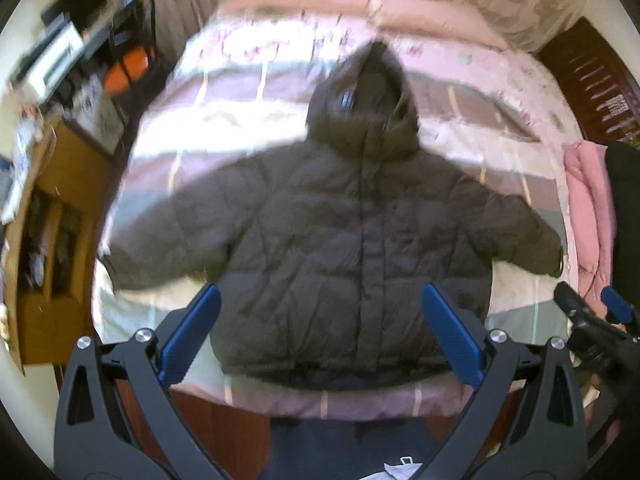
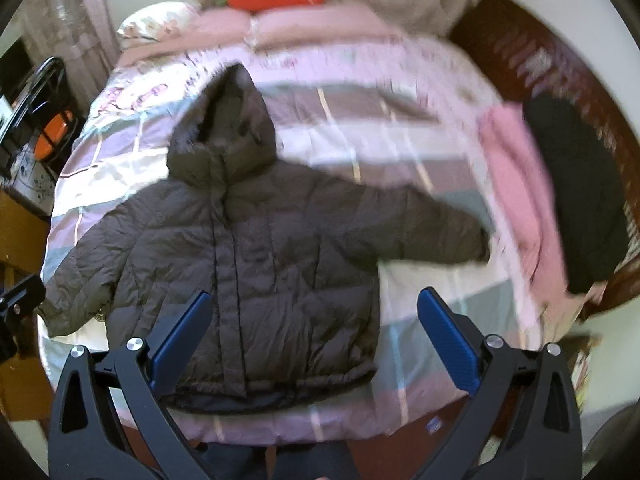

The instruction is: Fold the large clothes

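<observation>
**Spotter:** Where are we in the fold?

**Me:** At the start, I'd say. The dark hooded puffer jacket (image 1: 360,240) lies spread flat on the bed (image 1: 240,92), front up, hood towards the pillows, both sleeves out to the sides, nothing folded over yet. My left tongs (image 1: 320,336) stand wide open above the hem, holding nothing. The right tongs (image 2: 314,336) are wide open too, and empty, over the hem's right corner.

**Spotter:** Next move?

**Me:** I judge a sleeve comes first. The right sleeve (image 2: 432,224) reaches towards the pink garment (image 2: 520,184) and the black one (image 2: 576,200) at the bed's edge, so I'd pinch near the cuff and carry it across the chest. Puffy fill will likely spring back.

**Spotter:** Any labels?

**Me:** A bluish patch inside the hood (image 1: 346,98), too blurred to read. No other writing is legible.
</observation>
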{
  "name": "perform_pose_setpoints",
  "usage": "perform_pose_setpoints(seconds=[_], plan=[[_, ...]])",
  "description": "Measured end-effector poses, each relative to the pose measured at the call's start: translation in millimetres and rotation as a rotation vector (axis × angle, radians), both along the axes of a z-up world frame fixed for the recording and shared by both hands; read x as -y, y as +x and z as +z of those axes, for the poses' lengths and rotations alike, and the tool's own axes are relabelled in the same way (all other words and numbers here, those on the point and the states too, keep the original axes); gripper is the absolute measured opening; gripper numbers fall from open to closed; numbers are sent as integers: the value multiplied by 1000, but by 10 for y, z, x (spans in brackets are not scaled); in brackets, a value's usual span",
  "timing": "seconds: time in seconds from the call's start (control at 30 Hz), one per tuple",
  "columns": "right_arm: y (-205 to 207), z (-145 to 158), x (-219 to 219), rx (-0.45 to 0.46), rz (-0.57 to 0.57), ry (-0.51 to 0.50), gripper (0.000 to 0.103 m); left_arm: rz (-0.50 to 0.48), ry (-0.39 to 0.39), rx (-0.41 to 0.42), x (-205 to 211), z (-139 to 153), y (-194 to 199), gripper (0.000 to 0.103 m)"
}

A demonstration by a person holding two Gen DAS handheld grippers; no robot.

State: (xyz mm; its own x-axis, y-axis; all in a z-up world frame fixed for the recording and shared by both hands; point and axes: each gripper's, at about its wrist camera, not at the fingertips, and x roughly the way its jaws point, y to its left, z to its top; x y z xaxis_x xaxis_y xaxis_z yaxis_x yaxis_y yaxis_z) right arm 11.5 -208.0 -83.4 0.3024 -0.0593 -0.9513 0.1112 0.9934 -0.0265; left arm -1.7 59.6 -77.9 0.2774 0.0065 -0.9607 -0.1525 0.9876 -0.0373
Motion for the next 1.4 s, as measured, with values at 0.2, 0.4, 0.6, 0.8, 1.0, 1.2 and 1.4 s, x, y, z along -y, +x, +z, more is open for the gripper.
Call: perform_pose_setpoints(seconds=[0.2,0.4,0.6,0.8,1.0,1.2,1.4], plan=[[-147,-527,607,-156,-192,140,102,50,-155,-121,-224,-681,-62,101],[-272,-840,1318,-219,-376,245,102,-30,-182,-229,335,-1172,212,101],[-20,-1484,2555,-147,-511,402,102,-147,-119,-157,1331,-1478,523,101],[344,-2332,3794,-31,-673,539,102,-94,-77,-217,2211,-2314,1000,101],[629,-3242,4616,-54,-807,649,100,-53,-39,-242,2873,-3099,1435,101],[638,-3516,4966,-20,-869,718,21,-76,36,-304,3213,-3698,1507,101],[761,-2697,5042,225,-761,696,9,-129,100,-284,3385,-3848,1461,101]])
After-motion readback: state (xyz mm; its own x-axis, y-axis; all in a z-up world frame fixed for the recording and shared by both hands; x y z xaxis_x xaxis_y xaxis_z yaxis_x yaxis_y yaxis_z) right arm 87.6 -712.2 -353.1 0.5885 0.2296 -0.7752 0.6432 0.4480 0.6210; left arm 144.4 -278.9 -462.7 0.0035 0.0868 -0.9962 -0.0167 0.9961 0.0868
